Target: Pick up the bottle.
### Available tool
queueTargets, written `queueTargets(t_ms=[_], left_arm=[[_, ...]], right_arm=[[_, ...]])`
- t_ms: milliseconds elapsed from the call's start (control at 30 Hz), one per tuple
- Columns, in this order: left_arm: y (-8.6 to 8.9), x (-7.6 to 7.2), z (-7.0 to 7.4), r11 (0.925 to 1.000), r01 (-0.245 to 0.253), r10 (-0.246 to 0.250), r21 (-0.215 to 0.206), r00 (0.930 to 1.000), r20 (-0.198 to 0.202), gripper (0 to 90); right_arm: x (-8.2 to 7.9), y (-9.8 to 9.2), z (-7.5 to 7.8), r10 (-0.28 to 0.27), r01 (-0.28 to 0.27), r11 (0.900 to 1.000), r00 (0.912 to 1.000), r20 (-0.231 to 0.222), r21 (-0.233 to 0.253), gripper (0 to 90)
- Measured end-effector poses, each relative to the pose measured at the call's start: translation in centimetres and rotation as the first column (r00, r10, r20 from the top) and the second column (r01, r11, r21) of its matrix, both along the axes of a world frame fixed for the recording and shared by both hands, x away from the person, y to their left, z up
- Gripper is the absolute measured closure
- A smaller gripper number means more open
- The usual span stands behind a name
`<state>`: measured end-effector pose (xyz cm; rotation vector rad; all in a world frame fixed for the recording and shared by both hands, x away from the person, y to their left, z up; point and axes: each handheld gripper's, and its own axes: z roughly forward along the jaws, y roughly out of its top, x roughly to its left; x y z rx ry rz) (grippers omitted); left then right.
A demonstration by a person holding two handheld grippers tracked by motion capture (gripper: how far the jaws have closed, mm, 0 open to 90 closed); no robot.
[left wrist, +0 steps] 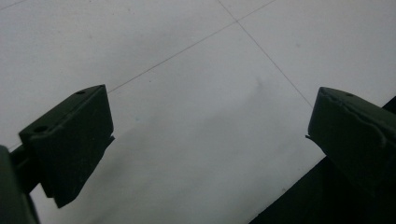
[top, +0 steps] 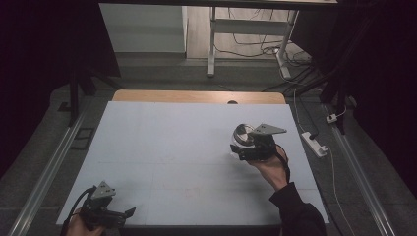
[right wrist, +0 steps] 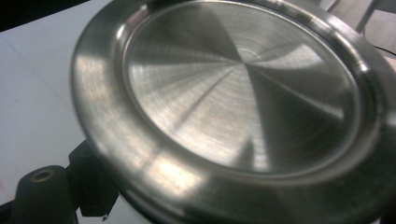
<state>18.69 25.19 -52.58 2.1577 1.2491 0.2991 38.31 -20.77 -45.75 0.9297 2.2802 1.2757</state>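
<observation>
A round steel dish [top: 242, 133] is held tilted above the right half of the white table [top: 172, 147], with my right gripper [top: 242, 146] shut on its lower rim. In the right gripper view the dish [right wrist: 238, 93] shows its brushed flat centre and broad rim close up, and one black jaw grips under the rim at the lower left. My left gripper [top: 125, 213] rests at the table's near-left corner, held by a hand. In the left gripper view this gripper [left wrist: 210, 140] stands open with bare white tabletop between its fingers.
The table's front edge [left wrist: 299, 186] runs just under the left gripper's right jaw. A wooden strip [top: 196, 96] borders the far side of the table. A power strip [top: 314, 143] and cables lie on the floor to the right.
</observation>
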Motion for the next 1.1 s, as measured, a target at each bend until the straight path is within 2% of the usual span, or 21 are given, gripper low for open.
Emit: queueTargets(t_ms=[267,300,533,933,1100], left_arm=[[0.0,0.0,0.0,1.0,0.001,-0.001,0.0,1.0,0.001,1.1],[0.0,0.0,0.0,1.0,0.001,-0.001,0.0,1.0,0.001,1.1],[0.0,0.0,0.0,1.0,0.002,-0.002,0.002,1.0,0.001,1.1],[0.0,-0.1,-0.1,0.9999,0.006,-0.006,0.008,1.0,-0.005,1.4],[0.0,-0.4,-0.1,0.9999,0.001,-0.001,0.017,1.0,-0.008,1.7]], right_arm=[[-1.4,1.9,0.5,0.078,-0.078,0.997,0.9969,-0.001,-0.017,14.0],[-1.7,2.5,0.6,0.103,-0.104,0.995,0.9946,-0.009,-0.011,14.0],[-2.7,4.2,0.6,0.168,-0.168,0.986,0.9855,-0.023,-0.016,14.0],[-4.1,6.0,0.8,0.231,-0.231,0.973,0.9724,-0.034,-0.016,14.1],[-4.6,7.1,0.7,0.273,-0.273,0.962,0.9612,-0.042,-0.015,14.1]])
